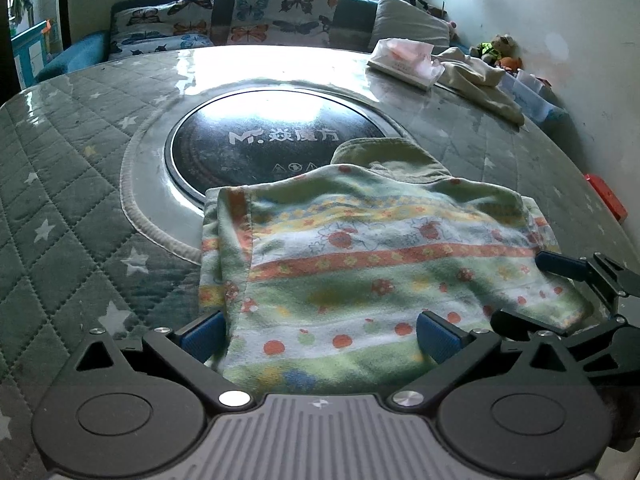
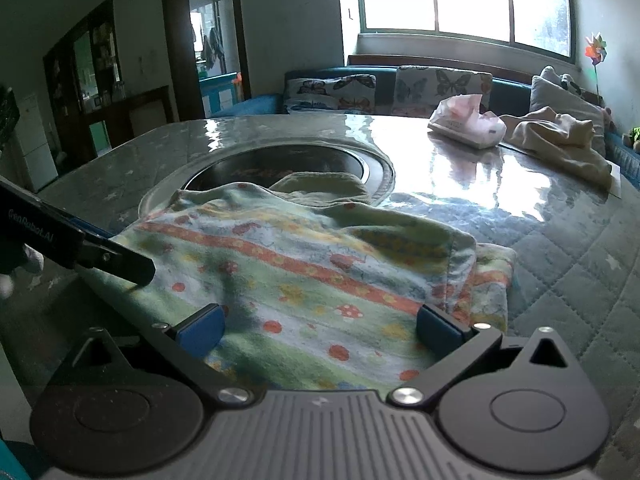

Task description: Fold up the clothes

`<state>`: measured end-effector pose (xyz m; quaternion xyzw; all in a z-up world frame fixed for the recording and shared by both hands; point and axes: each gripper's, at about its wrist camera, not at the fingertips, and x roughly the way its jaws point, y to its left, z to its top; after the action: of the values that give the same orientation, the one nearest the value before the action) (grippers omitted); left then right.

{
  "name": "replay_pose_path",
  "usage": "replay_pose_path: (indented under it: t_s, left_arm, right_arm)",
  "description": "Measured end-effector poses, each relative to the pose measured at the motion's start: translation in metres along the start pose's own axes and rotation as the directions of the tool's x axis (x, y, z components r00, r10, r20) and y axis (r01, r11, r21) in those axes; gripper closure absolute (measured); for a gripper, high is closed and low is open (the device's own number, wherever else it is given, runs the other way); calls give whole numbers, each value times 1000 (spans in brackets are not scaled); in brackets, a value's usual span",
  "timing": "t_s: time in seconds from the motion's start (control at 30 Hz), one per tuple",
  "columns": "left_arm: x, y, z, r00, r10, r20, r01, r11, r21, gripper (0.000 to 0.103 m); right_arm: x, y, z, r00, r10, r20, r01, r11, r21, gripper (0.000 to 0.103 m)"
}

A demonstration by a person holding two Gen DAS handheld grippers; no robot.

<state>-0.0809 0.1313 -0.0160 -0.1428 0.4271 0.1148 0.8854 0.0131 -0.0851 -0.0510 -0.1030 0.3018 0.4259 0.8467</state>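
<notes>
As it lies, garment (image 1: 360, 264) stripes run sideways.

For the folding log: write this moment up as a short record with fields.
garment: patterned cloth, folded, flat on the table
under it: plain green cloth sticking out at the far edge
left claw: open, pads either side of the near edge, not pressing
right claw: open, over the same cloth
far side: tissue pack, beige cloth
table centre: round black cooktop

Bright window (image 2: 464, 0) behind a blue sofa (image 2: 272, 102) with butterfly cushions (image 1: 284, 14); white walls (image 1: 560, 20), dark doorway (image 2: 200, 40) left.
</notes>
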Motion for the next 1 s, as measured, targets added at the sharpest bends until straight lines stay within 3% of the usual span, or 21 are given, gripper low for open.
replay_pose_path:
  t_s: [0.17, 0.47, 1.0]
  left_arm:
    - [-4, 1, -1, 1000, 15, 9, -15, 1000, 1, 0]
    - [-11, 5, -3, 999, 27, 27, -27, 1000, -10, 0]
    - [-24, 3, -11, 998, 36, 49, -36, 999, -6, 0]
  right_arm:
    - [0, 2, 2, 1000, -2, -2, 2, 1000, 11, 0]
    - [-8, 6, 12, 997, 72, 3, -72, 996, 57, 0]
    - [-19, 41, 18, 994, 110, 16, -109, 994, -29, 0]
